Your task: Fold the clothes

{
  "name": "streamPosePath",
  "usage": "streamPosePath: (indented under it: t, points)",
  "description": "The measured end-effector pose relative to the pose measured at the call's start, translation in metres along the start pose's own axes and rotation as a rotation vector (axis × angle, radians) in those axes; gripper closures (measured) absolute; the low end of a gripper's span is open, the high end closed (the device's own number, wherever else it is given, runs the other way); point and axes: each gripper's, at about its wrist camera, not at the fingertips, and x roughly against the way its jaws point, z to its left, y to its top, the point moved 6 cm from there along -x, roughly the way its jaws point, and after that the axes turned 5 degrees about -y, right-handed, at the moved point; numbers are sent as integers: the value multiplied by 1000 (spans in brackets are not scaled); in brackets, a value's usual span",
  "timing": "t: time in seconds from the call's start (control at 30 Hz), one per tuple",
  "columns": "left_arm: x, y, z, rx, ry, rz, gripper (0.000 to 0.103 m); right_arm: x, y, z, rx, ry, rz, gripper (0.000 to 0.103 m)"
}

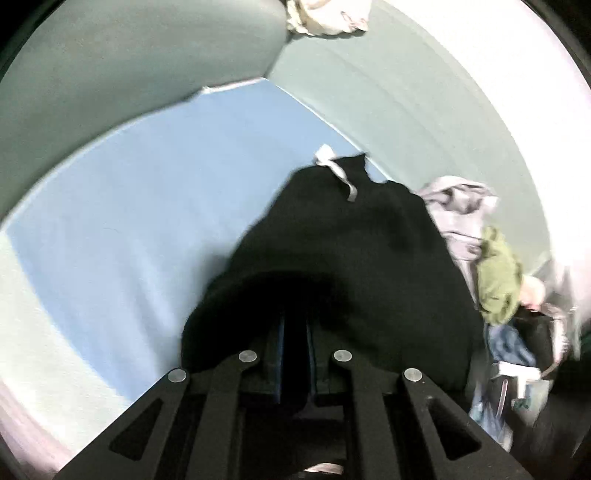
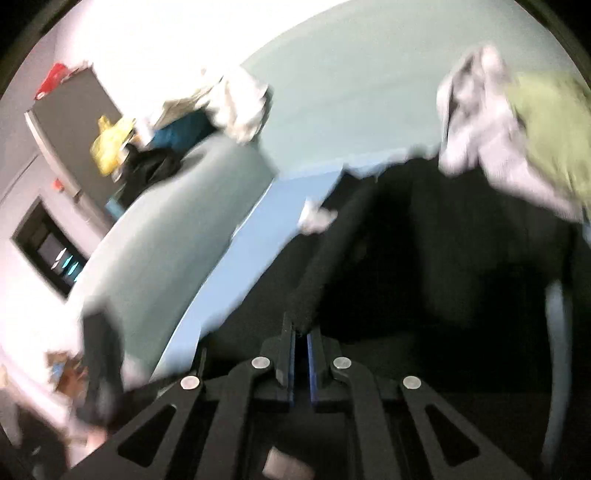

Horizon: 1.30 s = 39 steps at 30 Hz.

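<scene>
A black garment (image 1: pixel 351 258) is held in both hand-held grippers. In the left wrist view, the left hand-held gripper (image 1: pixel 295 332) is closed on a fold of the black cloth, which bulges up over the fingers and hides their tips. From there the garment stretches away toward the far side, where a white drawstring (image 1: pixel 338 171) lies across its far edge. Under and to the left of the garment a light blue sheet (image 1: pixel 147 221) is seen, and pale green bedding (image 1: pixel 424 122) lies beyond it.

In the right wrist view, the right hand-held gripper (image 2: pixel 303 332) is closed too, its blue-lined fingers (image 2: pixel 291 354) nearly together, and an edge of the black garment (image 2: pixel 443 258) is pinched at their tips. The cloth spreads to the right and far side of this gripper, with the white drawstring (image 2: pixel 317 219) seen at its far left edge.

Just beyond the garment, on the right, a grey garment (image 1: pixel 458 218) and a green garment (image 1: pixel 498 277) are piled touching each other. A crumpled white cloth (image 1: pixel 328 16) lies well apart at the far end of the bedding. Both views are blurred, so finer detail cannot be told. No container can be made out with certainty; near the right edge of the left view, a dark heap of mixed items is seen.
</scene>
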Motion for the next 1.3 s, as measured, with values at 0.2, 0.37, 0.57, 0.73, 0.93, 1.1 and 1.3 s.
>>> streamPosePath:
  t: [0.2, 0.37, 0.57, 0.73, 0.93, 1.1, 1.3]
  points:
    - [13, -8, 50, 100, 101, 48, 78, 2, -79, -18, 90, -153, 160, 39]
    - [37, -21, 64, 113, 141, 68, 25, 7, -50, -80, -122, -211, 94, 34]
    - [51, -45, 19, 137, -106, 93, 25, -33, -22, -127, -359, -194, 142, 32]
    - [5, -38, 4, 201, -95, 96, 26, -37, -17, -138, -444, -202, 50, 75]
    - [-13, -34, 17, 272, -9, 93, 52, -1, -8, -139, -450, -162, -64, 99]
    - [-6, -41, 6, 212, -21, 86, 71, 62, 4, -113, -423, -71, -201, 99]
    - [26, -53, -8, 102, -24, 71, 84, 134, -16, -103, -352, -149, -287, 99]
